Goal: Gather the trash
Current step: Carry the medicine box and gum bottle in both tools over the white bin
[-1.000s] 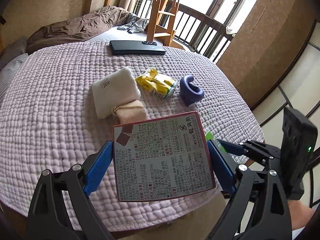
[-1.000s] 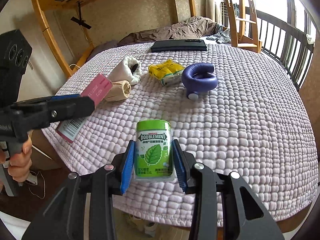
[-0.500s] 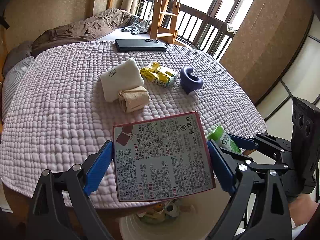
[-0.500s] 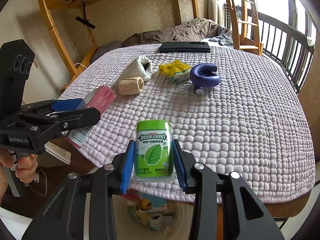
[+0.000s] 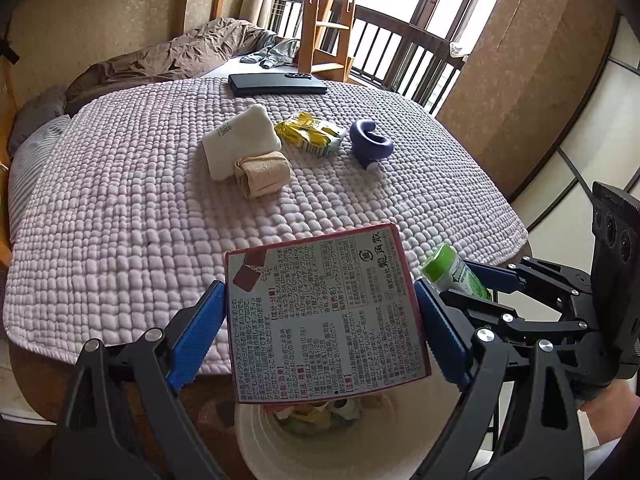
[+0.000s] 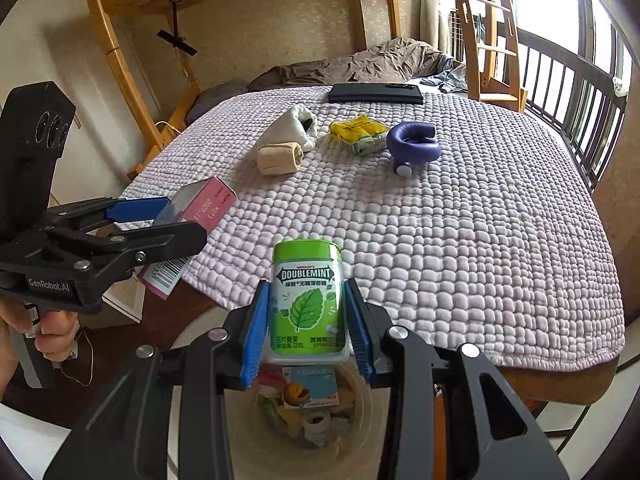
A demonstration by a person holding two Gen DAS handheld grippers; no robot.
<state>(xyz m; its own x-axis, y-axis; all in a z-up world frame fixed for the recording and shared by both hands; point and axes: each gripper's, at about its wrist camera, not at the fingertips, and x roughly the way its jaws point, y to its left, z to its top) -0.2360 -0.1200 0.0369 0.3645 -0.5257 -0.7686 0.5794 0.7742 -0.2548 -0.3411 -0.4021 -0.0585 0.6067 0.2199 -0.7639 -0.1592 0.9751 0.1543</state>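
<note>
Mint bottle [image 6: 307, 300] between right jaws

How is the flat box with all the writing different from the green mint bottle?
The box is flat, pink-edged and covered in small print; the mint bottle is rounded and green with a leaf picture. The box spreads the left gripper wide; the bottle sits in the narrower right gripper. Both hang over the bin.

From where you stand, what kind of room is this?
Most likely a bedroom in a home: a bunk bed frame with a wooden ladder, a rumpled brown duvet, and a quilted cover strewn with small things.
</note>
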